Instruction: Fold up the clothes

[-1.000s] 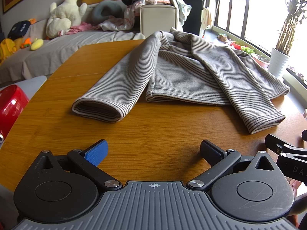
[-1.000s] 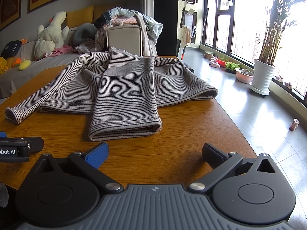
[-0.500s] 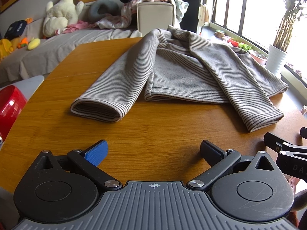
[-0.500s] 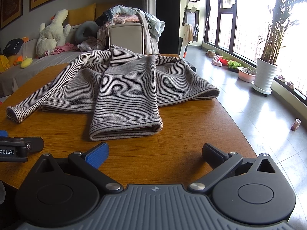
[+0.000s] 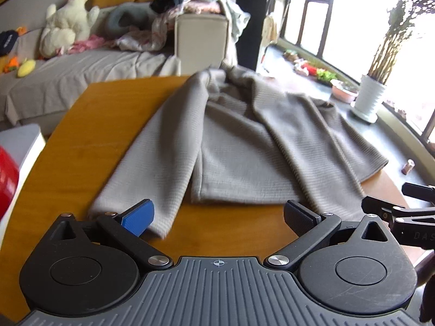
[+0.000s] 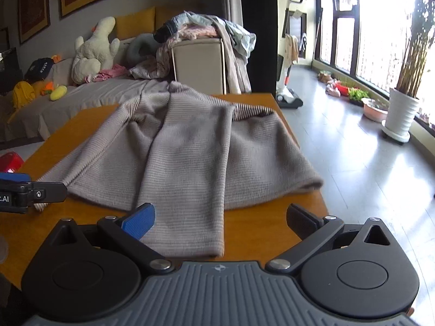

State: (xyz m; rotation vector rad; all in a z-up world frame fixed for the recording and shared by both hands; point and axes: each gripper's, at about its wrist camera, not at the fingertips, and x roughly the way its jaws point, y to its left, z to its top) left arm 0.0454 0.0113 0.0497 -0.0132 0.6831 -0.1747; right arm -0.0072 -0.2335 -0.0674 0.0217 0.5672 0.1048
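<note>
Sweater [image 5: 244, 146] in grey-brown stripes lies spread on the wooden tabletop [image 5: 89, 146], both sleeves folded down over the body. The left hand-held gripper [image 5: 217, 216] hovers at the near edge with its jaws wide apart and empty; the left sleeve cuff [image 5: 130, 203] lies just beyond its blue finger [image 5: 138, 216], and the sweater's hem is straight ahead of the gap. The right hand-held gripper [image 6: 220, 218] is likewise spread wide and holds nothing; the right sleeve cuff [image 6: 187, 241] lies between and under its fingers, reaching nearly to the gripper body. Whether either pad touches cloth cannot be told. Both views are blurred.
</note>
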